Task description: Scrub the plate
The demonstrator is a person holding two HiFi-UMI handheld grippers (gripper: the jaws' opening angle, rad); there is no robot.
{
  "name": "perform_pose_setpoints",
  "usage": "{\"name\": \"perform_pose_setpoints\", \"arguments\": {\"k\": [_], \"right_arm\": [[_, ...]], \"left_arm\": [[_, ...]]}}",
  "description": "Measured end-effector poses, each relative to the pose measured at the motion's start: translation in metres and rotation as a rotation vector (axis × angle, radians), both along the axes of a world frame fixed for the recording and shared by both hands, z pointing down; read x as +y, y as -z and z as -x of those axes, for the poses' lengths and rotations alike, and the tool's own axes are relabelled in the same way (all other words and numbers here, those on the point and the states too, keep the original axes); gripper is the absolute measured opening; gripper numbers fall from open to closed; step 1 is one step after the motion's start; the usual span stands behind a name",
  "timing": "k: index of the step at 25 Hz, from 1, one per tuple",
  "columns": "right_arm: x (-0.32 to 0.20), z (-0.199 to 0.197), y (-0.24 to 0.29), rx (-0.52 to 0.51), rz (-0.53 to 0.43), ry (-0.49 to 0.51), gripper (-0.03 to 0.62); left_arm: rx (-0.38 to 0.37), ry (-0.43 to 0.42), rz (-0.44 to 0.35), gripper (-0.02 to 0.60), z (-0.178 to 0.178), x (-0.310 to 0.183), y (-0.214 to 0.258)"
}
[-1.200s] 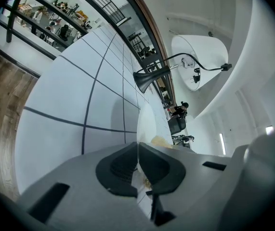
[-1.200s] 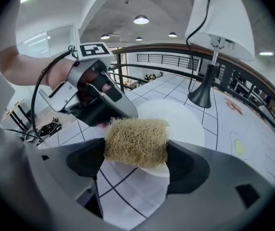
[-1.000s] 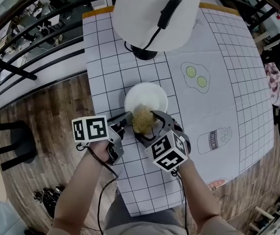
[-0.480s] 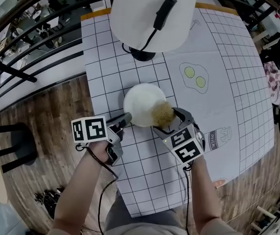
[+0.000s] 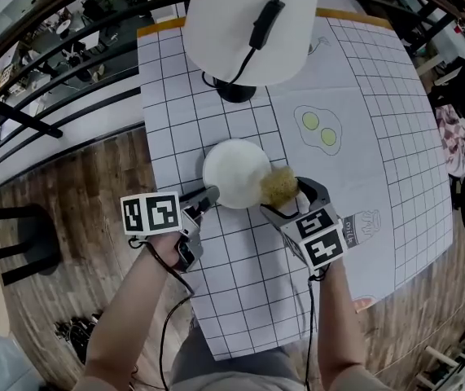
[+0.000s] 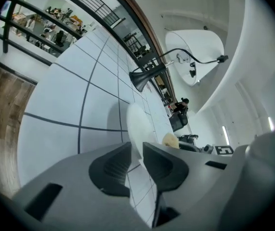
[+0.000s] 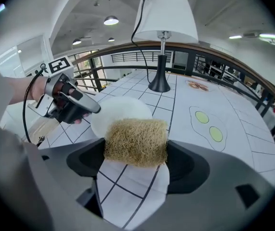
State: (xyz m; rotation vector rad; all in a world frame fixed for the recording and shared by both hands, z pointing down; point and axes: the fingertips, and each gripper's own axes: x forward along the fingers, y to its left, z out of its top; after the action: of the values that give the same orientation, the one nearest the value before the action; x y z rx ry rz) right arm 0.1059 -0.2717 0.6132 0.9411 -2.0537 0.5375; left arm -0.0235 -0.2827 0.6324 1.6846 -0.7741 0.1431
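The head view alone gives the layout: a white round plate (image 5: 234, 172) lies near the left edge of the table, on a white tablecloth (image 5: 379, 137) ruled in black squares. A lamp (image 5: 232, 23) stands toward the far left corner, its broad shade hiding much of its black base.

The left gripper (image 5: 209, 195) reaches the plate's near-left rim. Only the left gripper view shows its jaws: they are opening, with the plate's thin rim between the ribbed pads and no longer pinched. There the plate (image 6: 136, 126) appears edge-on, a pale sliver, so its face cannot be read.

The right gripper (image 5: 287, 195) is clamped on a loofah scrubber (image 5: 278, 184) at the plate's right rim. The right gripper view shows what the head view blurs – a coarse, straw-coloured, fibrous block (image 7: 136, 141) squeezed between both jaws, with the smooth, glossy plate (image 7: 120, 110) just behind it. Whether the scrubber touches the plate, no view settles.

Fried eggs (image 5: 318, 129) printed on the cloth lie toward the table's middle – a milk bottle print (image 5: 362, 222) is partly covered by the right gripper's marker cube.
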Motion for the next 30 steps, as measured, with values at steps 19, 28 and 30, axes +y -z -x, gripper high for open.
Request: {"name": "perform_pose_setpoints", "arguments": {"k": [19, 28, 30], "right_arm": [[0.007, 0.021, 0.163, -0.307, -0.234, -0.101, 0.39], [0.036, 0.041, 0.259, -0.467, -0.363, -0.086, 0.39], [0.044, 0.042, 0.28, -0.46, -0.402, -0.084, 0.39]], "left_arm": [[-0.206, -0.068, -0.333, 0.121, 0.024, 0.025, 0.152], [-0.171, -0.064, -0.557, 0.12, 0.024, 0.062, 0.277], [-0.162, -0.053, -0.599, 0.12, 0.026, 0.07, 0.299]]}}
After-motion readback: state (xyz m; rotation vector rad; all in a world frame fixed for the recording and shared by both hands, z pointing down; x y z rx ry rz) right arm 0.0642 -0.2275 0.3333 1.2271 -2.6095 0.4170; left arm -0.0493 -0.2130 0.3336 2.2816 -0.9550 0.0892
